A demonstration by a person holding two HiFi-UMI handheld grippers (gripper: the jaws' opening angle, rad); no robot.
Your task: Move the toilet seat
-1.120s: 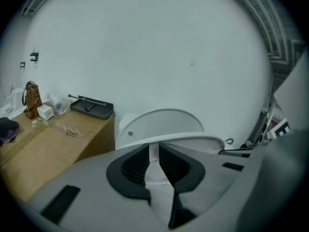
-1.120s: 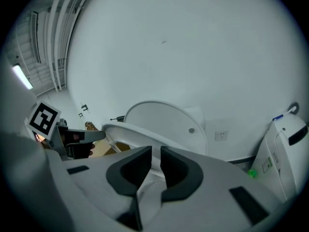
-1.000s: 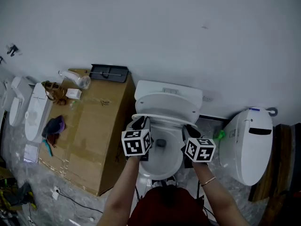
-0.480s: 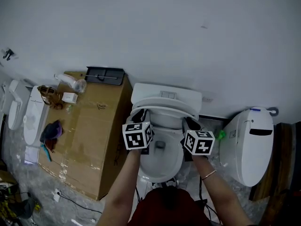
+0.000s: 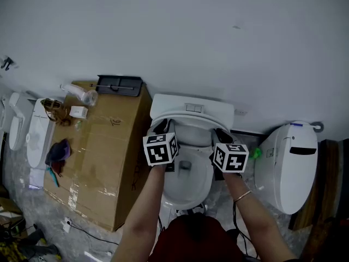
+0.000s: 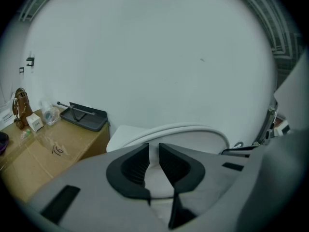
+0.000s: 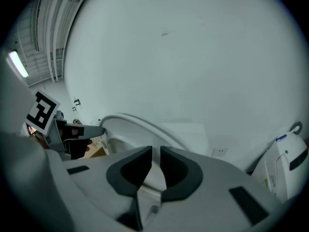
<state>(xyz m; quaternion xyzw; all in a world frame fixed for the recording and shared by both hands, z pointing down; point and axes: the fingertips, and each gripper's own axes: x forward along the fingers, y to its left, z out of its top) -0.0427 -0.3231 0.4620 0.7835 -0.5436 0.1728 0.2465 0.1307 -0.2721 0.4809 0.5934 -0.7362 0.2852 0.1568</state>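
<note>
The white toilet seat (image 5: 191,120) stands raised, tilted back toward the tank (image 5: 192,106), above the open bowl (image 5: 188,182). My left gripper (image 5: 160,127) is shut on the seat's left rim. My right gripper (image 5: 221,133) is shut on its right rim. In the left gripper view the seat (image 6: 186,129) arcs ahead, and its white edge fills the narrow gap at the left gripper (image 6: 153,150). In the right gripper view the seat (image 7: 137,124) curves away to the left, and its edge sits pinched in the right gripper (image 7: 155,152).
A large cardboard box (image 5: 103,152) stands against the toilet's left side, with a black tray (image 5: 120,84), a plastic bottle (image 5: 80,94) and small items on top. A second white toilet (image 5: 289,165) stands to the right. White toilet parts (image 5: 34,132) lie at far left. The wall is right behind the tank.
Both grippers have moved toward the wall with the seat held between them. The seat has swung up and now looks narrower from above, closer to the tank.
</note>
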